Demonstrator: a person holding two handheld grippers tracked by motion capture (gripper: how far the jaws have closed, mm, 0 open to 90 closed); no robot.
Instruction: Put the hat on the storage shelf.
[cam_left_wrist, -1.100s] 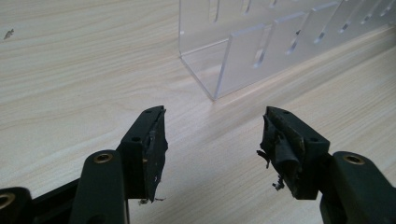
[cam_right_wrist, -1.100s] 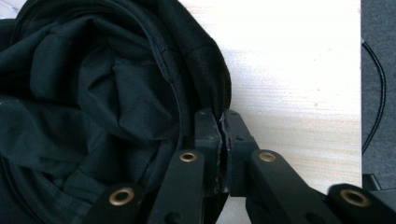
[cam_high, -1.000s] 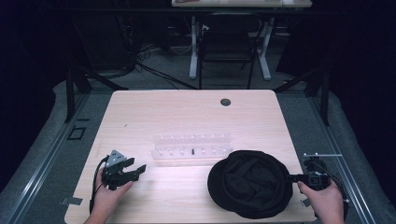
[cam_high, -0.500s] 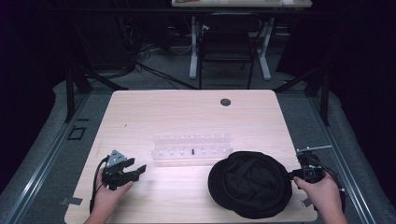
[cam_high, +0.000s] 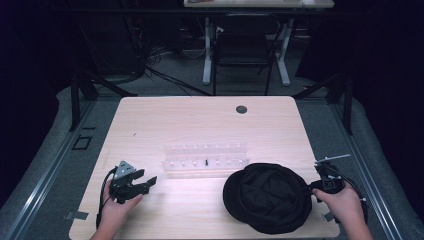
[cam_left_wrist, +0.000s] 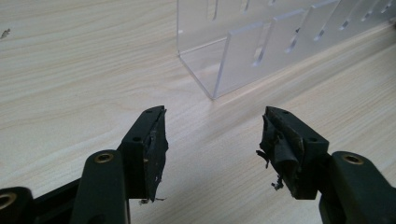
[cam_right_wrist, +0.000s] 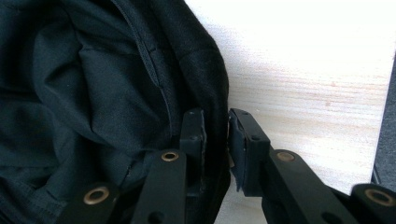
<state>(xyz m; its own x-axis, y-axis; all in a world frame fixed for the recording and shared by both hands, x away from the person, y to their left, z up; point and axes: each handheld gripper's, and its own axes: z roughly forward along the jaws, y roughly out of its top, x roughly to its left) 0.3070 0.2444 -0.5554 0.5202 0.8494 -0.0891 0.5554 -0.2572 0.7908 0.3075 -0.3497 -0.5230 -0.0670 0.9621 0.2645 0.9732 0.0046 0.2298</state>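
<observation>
A black cloth hat (cam_high: 267, 197) lies inside up on the near right of the wooden table (cam_high: 200, 125). My right gripper (cam_high: 314, 186) is at its right rim, shut on the hat's edge (cam_right_wrist: 215, 116), with the fabric pinched between the two jaws. In the right gripper view the dark lining (cam_right_wrist: 84, 93) spreads to the left. My left gripper (cam_high: 146, 182) rests low over the table at the near left, open, with nothing between its fingers (cam_left_wrist: 152, 140). A clear acrylic rack (cam_high: 206, 158) stands at the table's middle, and its near corner (cam_left_wrist: 219, 65) is just ahead of the left jaws.
A small dark round hole (cam_high: 241, 109) sits in the tabletop at the far middle. The table's right edge (cam_right_wrist: 385, 116) runs close beside my right gripper. A chair and desk legs (cam_high: 242, 50) stand beyond the table's far side.
My right gripper has drawn the hat's rim a little toward the right edge, and the hat has shifted with it. The left gripper has stayed where it was.
</observation>
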